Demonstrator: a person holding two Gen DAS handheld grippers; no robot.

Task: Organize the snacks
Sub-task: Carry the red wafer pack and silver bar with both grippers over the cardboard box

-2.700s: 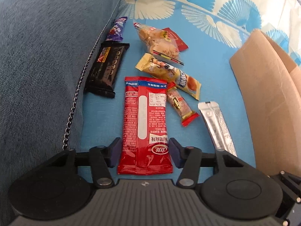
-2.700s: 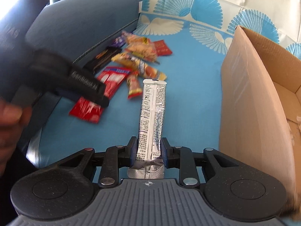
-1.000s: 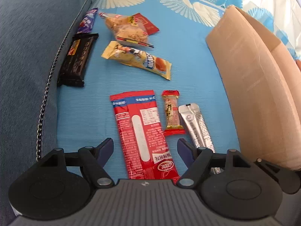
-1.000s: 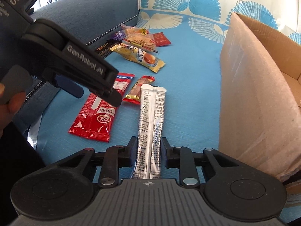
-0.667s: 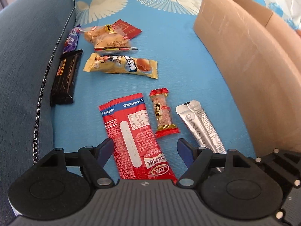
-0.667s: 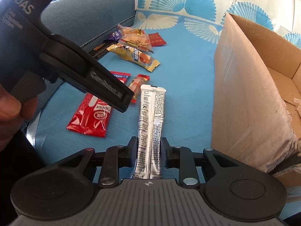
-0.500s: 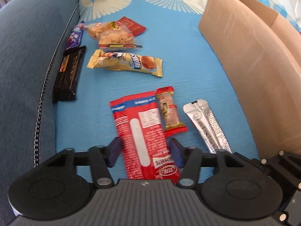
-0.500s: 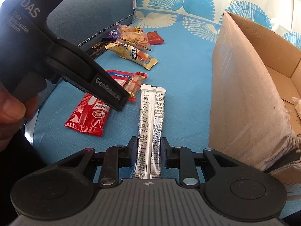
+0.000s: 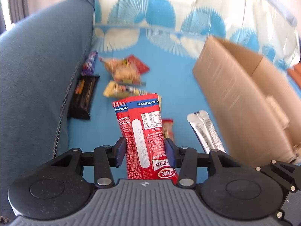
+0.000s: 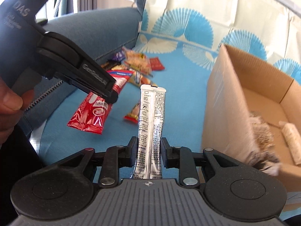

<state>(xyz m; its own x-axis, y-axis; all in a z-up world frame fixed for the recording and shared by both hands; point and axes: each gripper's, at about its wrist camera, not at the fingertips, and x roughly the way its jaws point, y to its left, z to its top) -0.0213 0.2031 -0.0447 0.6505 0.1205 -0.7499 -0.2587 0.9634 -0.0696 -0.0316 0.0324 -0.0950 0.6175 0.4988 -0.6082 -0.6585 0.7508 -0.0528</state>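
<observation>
A blue sofa seat (image 9: 169, 71) holds an open cardboard box (image 10: 222, 101) on the right, and loose snacks lie at the far left by the cushion. The left gripper (image 9: 144, 150) is closing its jaws on a red packet (image 9: 143, 131), whose lower end sits between the pads while its top sticks up, lifted off the seat. The right gripper (image 10: 148, 153) is clenched on a silver sachet (image 10: 150, 116), which stands up between its fingers just left of the box wall. A small red-ended candy (image 10: 134, 113) lies on the seat between the two packets.
</observation>
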